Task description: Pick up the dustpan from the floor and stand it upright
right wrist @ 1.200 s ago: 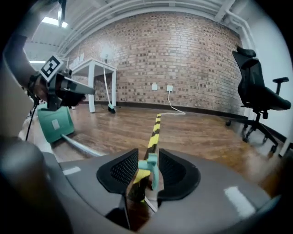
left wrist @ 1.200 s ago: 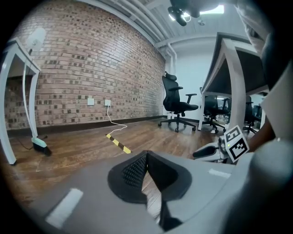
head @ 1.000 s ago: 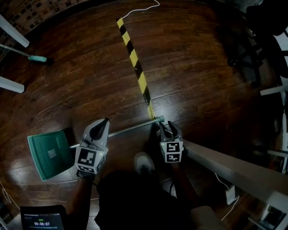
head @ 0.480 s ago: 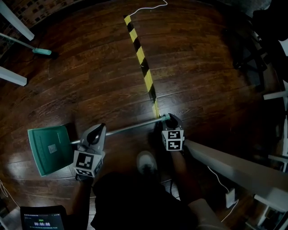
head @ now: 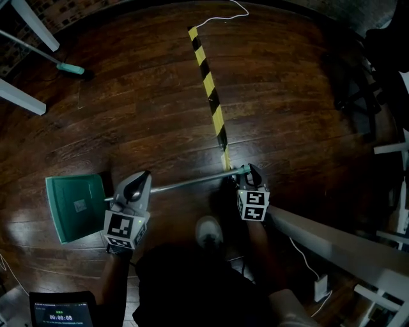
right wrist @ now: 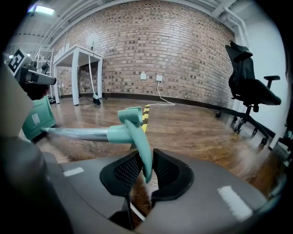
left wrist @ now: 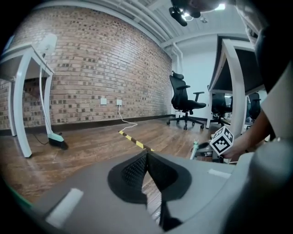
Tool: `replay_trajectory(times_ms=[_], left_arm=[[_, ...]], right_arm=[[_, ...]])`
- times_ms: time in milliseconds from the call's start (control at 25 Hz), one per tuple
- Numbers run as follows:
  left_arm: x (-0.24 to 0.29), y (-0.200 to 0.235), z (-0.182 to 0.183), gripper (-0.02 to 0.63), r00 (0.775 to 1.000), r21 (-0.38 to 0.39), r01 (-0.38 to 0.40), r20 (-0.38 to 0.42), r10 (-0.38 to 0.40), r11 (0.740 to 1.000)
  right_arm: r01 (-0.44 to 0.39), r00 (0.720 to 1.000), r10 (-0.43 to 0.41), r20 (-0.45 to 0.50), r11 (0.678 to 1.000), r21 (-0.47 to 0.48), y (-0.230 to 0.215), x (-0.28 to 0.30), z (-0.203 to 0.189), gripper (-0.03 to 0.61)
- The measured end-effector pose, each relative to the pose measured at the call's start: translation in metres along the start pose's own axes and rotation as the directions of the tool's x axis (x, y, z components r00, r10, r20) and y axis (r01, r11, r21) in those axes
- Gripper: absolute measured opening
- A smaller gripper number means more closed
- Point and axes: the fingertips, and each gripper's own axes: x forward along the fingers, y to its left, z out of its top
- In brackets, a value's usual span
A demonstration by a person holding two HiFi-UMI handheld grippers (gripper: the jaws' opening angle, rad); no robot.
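**Floor**: dark wood boards, glossy, bounded on the far side by a brick wall.

**Dustpan**: green pan with a long metal shaft that ends in a teal grip. It lies along the floor in front of the person, the pan toward the left and the grip toward the right. The pan's open face is turned up.

**Tape strip**: yellow and black, stuck to the floor. It runs from near the far wall edge down to the grip end of the shaft.

**Left tool**: jaws closed tip to tip with nothing between them. It sits over the shaft just beside the pan; contact with the shaft cannot be told.

**Right tool**: at the far end of the shaft from the pan. Its jaws have just been closing and now stand narrow on the teal grip, which sits between the pads.

**Broom head**: teal, on the floor near the far left edge, well apart from the dustpan.

**White cable**: thin, trailing from the wall edge to the top of the tape strip.
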Motion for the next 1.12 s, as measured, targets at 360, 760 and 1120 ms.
replay_trajectory(times_ms=[360, 760, 1120], left_arm=[[-0.067, 0.011, 0.114, 0.001, 0.998, -0.039, -0.056, 0.040, 0.058, 0.998], [-0.165, 0.027, 0.265, 0.000, 0.993, -0.093, -0.121, 0.004, 0.122, 0.988], [-0.219, 0.040, 0.386, 0.002, 0.987, -0.131, -0.163, -0.016, 0.162, 0.978]], right_arm=[[0.103, 0.995, -0.103, 0.008, 0.993, -0.056, -0.029, -0.085, 0.108, 0.094], [0.118, 0.992, -0.125, -0.037, 0.982, -0.150, -0.008, -0.180, 0.244, 0.117], [0.103, 0.988, -0.130, -0.079, 0.953, -0.285, 0.023, -0.245, 0.348, 0.157]])
